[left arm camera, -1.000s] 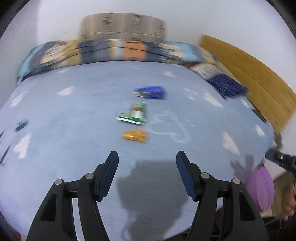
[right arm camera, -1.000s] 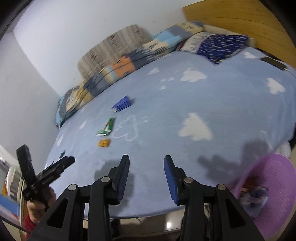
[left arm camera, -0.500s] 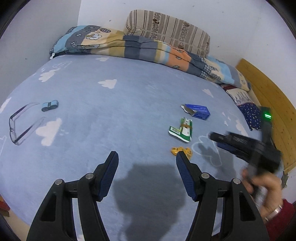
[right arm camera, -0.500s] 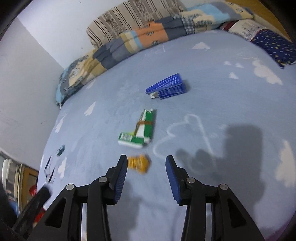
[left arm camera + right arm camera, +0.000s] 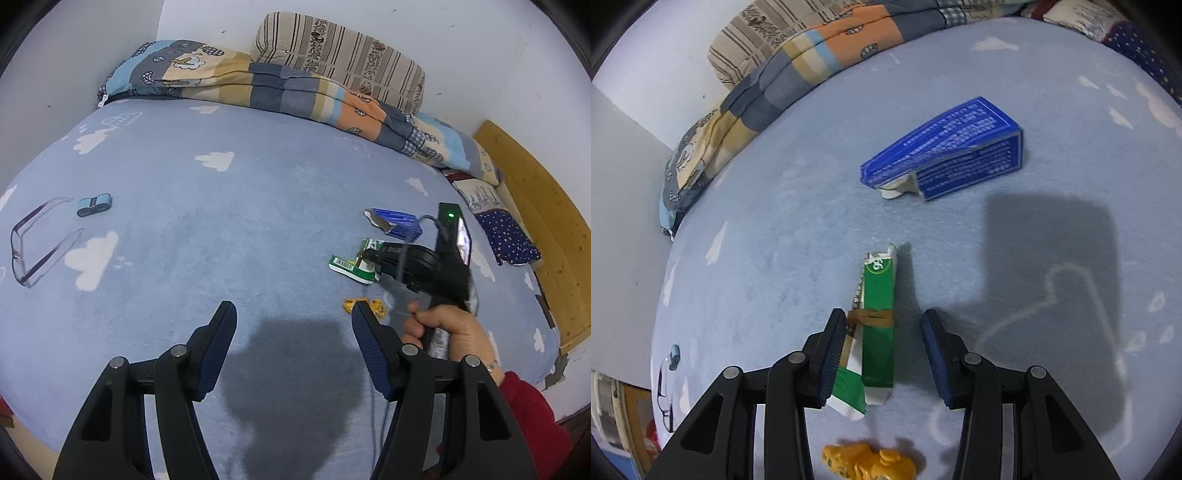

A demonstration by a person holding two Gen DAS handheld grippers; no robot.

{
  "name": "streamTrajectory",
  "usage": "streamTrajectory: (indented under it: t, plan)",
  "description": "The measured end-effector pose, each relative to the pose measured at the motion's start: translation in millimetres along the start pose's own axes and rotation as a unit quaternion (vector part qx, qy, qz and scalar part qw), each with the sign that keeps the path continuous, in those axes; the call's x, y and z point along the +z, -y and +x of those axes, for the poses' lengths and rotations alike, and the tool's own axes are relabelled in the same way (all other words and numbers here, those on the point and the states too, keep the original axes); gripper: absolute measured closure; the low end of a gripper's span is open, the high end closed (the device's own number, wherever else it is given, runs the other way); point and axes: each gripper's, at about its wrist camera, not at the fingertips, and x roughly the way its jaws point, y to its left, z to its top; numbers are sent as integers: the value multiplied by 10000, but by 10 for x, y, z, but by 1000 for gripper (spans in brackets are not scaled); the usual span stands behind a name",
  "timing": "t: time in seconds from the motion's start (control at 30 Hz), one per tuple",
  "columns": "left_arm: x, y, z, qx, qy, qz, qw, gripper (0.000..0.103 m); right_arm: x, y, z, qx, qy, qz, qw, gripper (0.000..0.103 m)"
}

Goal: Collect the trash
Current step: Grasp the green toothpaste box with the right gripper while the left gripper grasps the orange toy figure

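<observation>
A flattened green and white carton [image 5: 877, 325], bound with a rubber band, lies on the blue bed sheet [image 5: 775, 221]. My right gripper [image 5: 884, 325] straddles it and its jaws are closing: the left pad is at the carton's edge and the right pad still stands apart. A crushed blue box [image 5: 945, 151] lies beyond it, and a yellow wrapper [image 5: 868, 461] lies just below the fingers. In the left wrist view the right gripper [image 5: 373, 254] reaches the carton [image 5: 347, 266], held by a hand [image 5: 443, 325]. My left gripper [image 5: 291, 314] hovers open and holds nothing.
Spectacles [image 5: 37, 243] and a small light-blue item [image 5: 94, 206] lie at the sheet's left. A folded patchwork quilt [image 5: 277, 88] and striped pillow [image 5: 340, 51] line the far side. A wooden headboard [image 5: 535, 206] and a dark starred pillow [image 5: 506, 236] are at the right.
My right gripper has swung from the bed's edge by the purple bin over to the green carton, come down around it, and its jaws have narrowed. The left gripper shifted sideways and stayed open.
</observation>
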Motion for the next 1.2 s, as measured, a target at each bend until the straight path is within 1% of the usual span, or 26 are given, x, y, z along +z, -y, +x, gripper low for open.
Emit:
streamTrajectory:
  t: [0.03,0.13,0.23,0.33,0.4,0.47,0.53,0.57,0.63,0.73,0.8,0.97,1.07,1.13,1.2]
  plan:
    - [-2,0,-1,19,1,-4,10000,39,-17,9,-12,202,-35,-21,9998,81]
    - [3,-3,8,26,1,-6,10000,39,-88,49,-106,301,-45,-42,9995,84]
    - [-3,13,15,28,-1,29,10000,39,-199,219,-241,424,-45,209,9989,84]
    - [-12,27,27,6,-25,73,10000,39,-379,370,-387,383,-84,253,9989,84]
    - [-25,49,46,9,-48,93,9999,39,-530,427,-488,518,-170,310,9980,84]
    - [-31,62,70,10,-76,105,9999,39,-681,449,-572,747,-338,440,9957,84]
    - [-49,80,124,-29,-164,113,9998,39,-793,417,-641,984,-558,521,9922,84]
    - [-63,95,164,-65,-229,101,9997,39,-842,386,-720,1069,-569,505,9914,84]
    - [-84,118,222,-137,-323,72,9994,39,-868,340,-922,1203,-402,403,9911,84]
    - [-147,191,371,-343,-580,-3,9977,39,-847,403,-1272,1366,-40,536,9892,84]
    - [-197,254,461,-465,-740,-51,9962,39,-845,476,-1567,1338,332,522,9891,84]
    - [-330,444,792,-626,-1179,-294,9906,39,-856,689,-2050,1291,922,561,9857,84]
    - [-409,537,1014,-585,-1344,-479,9880,39,-825,723,-2135,1252,1082,539,9847,84]
    - [-453,595,1137,-511,-1387,-498,9878,39,-818,722,-2153,1219,1142,484,9848,84]
    - [-496,674,1268,-383,-1408,-436,9883,45,-831,759,-2188,1216,1176,461,9845,84]
